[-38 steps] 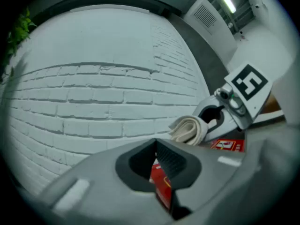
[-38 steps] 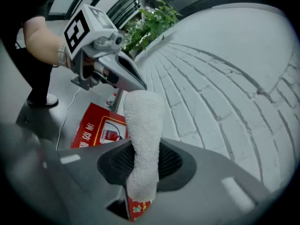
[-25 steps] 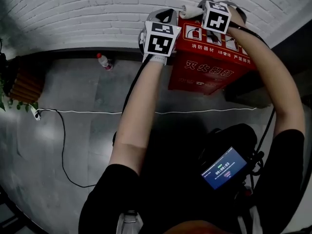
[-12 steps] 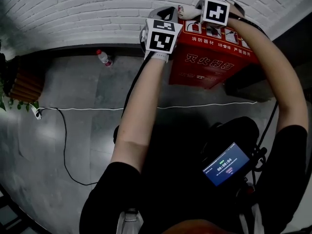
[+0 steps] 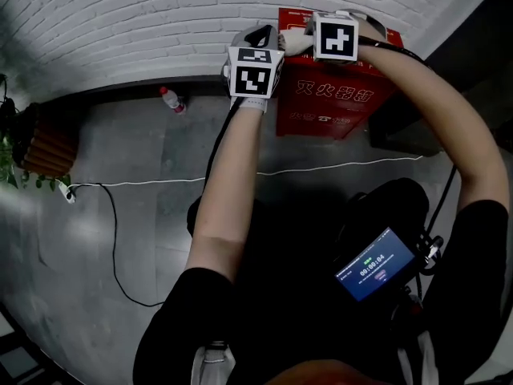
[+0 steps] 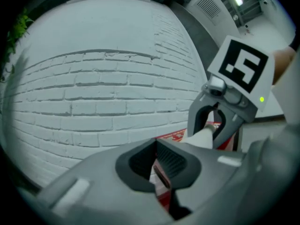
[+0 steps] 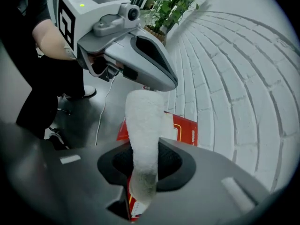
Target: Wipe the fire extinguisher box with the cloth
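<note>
Our right gripper (image 7: 140, 172) was clamped on one end of the cloth (image 7: 143, 125) and our left gripper (image 6: 157, 170) pinched the other. The red fire extinguisher box (image 5: 329, 107) stood at one o'clock, against the brick wall (image 5: 144, 22).

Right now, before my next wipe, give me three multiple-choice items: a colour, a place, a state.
1. What colour is the fire extinguisher box?
A. red
B. green
C. yellow
2. Where is the plastic bottle?
A. on top of the box
B. on the floor by the brick wall, left of the box
C. on a shelf
3. How is the cloth held?
A. draped loose over the box
B. by one pair of tongs alone
C. stretched between left tongs and right tongs
Key: 1 A, its front shows red; 2 B, it lies at the wall's foot; 3 C, both tongs are shut on it.
</note>
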The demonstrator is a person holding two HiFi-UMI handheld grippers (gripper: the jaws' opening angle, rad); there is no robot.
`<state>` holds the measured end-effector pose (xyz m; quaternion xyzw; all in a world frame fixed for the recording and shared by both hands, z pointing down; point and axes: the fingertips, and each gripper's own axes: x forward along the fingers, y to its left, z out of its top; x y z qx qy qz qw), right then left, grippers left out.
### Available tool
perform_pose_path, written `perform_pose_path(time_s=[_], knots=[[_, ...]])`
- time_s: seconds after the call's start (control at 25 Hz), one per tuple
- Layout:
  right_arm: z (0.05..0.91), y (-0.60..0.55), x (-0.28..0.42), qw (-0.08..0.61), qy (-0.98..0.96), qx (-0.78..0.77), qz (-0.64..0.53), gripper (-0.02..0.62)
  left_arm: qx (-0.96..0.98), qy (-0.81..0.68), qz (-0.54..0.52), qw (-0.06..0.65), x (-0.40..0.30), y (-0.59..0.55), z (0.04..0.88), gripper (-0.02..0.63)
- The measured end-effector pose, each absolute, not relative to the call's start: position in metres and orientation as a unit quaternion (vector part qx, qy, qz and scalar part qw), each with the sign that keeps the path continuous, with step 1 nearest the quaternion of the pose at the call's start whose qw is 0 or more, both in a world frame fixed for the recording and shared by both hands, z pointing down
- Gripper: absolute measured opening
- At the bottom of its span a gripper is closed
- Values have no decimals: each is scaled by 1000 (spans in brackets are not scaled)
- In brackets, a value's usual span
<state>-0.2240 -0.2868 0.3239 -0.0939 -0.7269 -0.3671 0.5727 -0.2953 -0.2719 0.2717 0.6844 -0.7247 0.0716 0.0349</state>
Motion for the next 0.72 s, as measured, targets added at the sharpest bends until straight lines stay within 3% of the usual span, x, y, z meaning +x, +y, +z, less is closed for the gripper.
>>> perform_pose_path(time_s=[0.2,0.44,0.72], knots=[[323,-256,-211,559,-736,-104,-367,92,685,-722,90,29,-286,-257,271,3],[332,-232,-189,569,-766,-116,-276,92,702,-707,87,9,-259,-249,258,2],[280,-256,-187,533,-796,-110,-265,93,707,-703,76,13,-255,-256,227,2]])
